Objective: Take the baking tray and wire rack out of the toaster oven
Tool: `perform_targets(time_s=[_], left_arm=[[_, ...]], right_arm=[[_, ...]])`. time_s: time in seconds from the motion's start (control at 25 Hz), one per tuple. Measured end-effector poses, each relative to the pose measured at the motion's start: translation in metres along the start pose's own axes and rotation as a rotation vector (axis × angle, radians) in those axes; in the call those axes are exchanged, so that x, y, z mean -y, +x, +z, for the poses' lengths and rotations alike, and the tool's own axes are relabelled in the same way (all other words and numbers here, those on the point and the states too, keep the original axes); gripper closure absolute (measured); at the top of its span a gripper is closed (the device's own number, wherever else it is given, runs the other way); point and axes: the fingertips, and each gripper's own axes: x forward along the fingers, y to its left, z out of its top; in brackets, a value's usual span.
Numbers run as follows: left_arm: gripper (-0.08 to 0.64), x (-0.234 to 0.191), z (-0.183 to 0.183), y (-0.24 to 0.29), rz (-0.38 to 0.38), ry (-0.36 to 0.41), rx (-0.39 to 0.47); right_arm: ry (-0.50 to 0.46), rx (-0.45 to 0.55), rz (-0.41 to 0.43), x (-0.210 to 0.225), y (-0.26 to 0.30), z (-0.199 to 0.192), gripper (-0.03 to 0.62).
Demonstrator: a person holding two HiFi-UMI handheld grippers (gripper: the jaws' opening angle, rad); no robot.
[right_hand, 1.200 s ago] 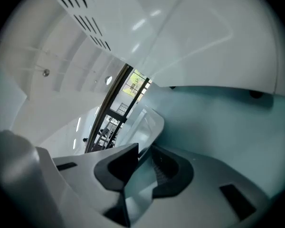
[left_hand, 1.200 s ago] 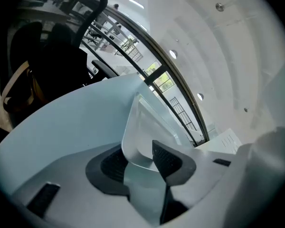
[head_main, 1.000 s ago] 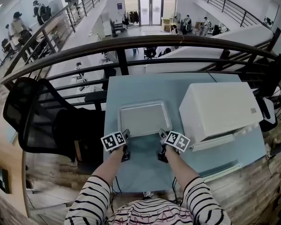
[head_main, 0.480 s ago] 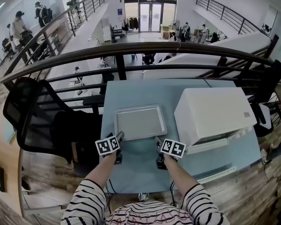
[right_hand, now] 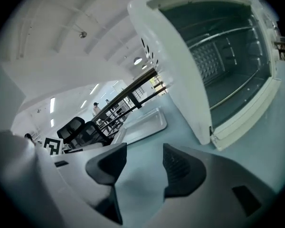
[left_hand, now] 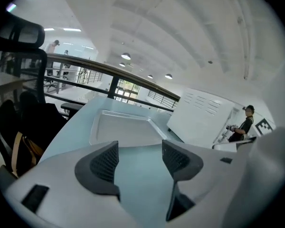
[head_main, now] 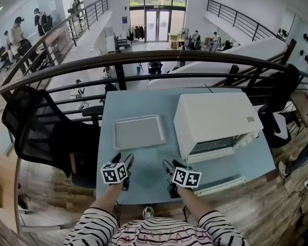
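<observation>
The toaster oven (head_main: pixel 218 124) stands open, the baking tray (head_main: pixel 139 131) already out on the counter (head_main: pixel 146 181) beside it. The wire rack (right_hand: pixel 219 35) seems still inside; pulled crooked, it could jam and drag the oven. The left tool (head_main: pixel 123 159) and right tool (head_main: pixel 172 164) are empty, jaws just opened wide.

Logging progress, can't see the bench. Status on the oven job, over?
Left gripper and right gripper open, jaws just opened, nothing between them. Baking tray out, flat on table. Wire rack still inside toaster oven, door down. Nothing in the way.
</observation>
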Motion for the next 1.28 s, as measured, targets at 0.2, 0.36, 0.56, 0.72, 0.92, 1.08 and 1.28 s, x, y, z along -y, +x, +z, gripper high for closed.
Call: perform_targets(time_s=[0.2, 0.36, 0.56, 0.72, 0.92, 1.08, 1.28], left_arm=[[0.290, 0.064, -0.032, -0.021, -0.037, 0.086, -0.007], [0.290, 0.118, -0.053, -0.033, -0.079, 0.095, -0.001], [0.291, 0.189, -0.081, -0.047, -0.139, 0.082, 0.017], [0.291, 0.244, -0.108, -0.054, -0.172, 0.109, 0.025], [0.291, 0.303, -0.140, -0.057, -0.199, 0.114, 0.025], [0.291, 0.337, -0.161, -0.061, -0.205, 0.091, 0.030], [0.291, 0.374, -0.173, -0.072, -0.226, 0.063, 0.038]], right_arm=[[-0.008, 0.086, 0.022, 0.019, -0.072, 0.009, 0.348], [-0.011, 0.129, 0.005, 0.049, -0.127, 0.010, 0.348], [-0.046, 0.165, -0.059, 0.094, -0.191, 0.002, 0.348], [-0.017, 0.174, -0.098, 0.133, -0.234, -0.011, 0.350], [0.011, 0.182, -0.135, 0.179, -0.280, -0.023, 0.350], [0.036, 0.197, -0.151, 0.206, -0.308, -0.027, 0.350], [0.060, 0.226, -0.144, 0.224, -0.332, -0.021, 0.350]])
